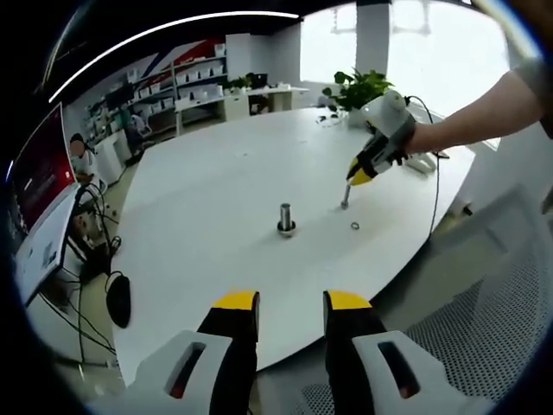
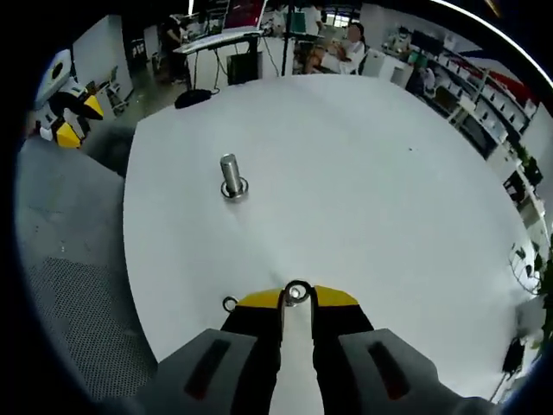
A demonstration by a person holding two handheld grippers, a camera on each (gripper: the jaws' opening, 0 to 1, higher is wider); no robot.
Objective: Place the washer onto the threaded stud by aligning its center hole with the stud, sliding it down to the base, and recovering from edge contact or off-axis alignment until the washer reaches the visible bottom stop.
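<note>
1. We hold a washer (image 2: 296,292) pinched between the tips of our right gripper (image 2: 296,298), its ring standing just above the two closed yellow pads. So the pick-up is done and the carry to the stud is the step in hand.
2. The threaded stud (image 2: 230,175) stands upright on the white table (image 2: 363,173), well ahead of those fingertips and off to their left, already seated in a ring at its base.
3. A second washer (image 2: 229,303) lies flat on the table just left of the right fingertips, untouched.
4. Our left gripper (image 1: 290,303) hangs back off the table edge, jaws parted, nothing between them.
5. Next, in our judgement, we must bring the hole over the stud top and level the washer before lowering.
6. Hard to make out: the stud's threads, and whether the base ring is a washer or a flange.
</note>
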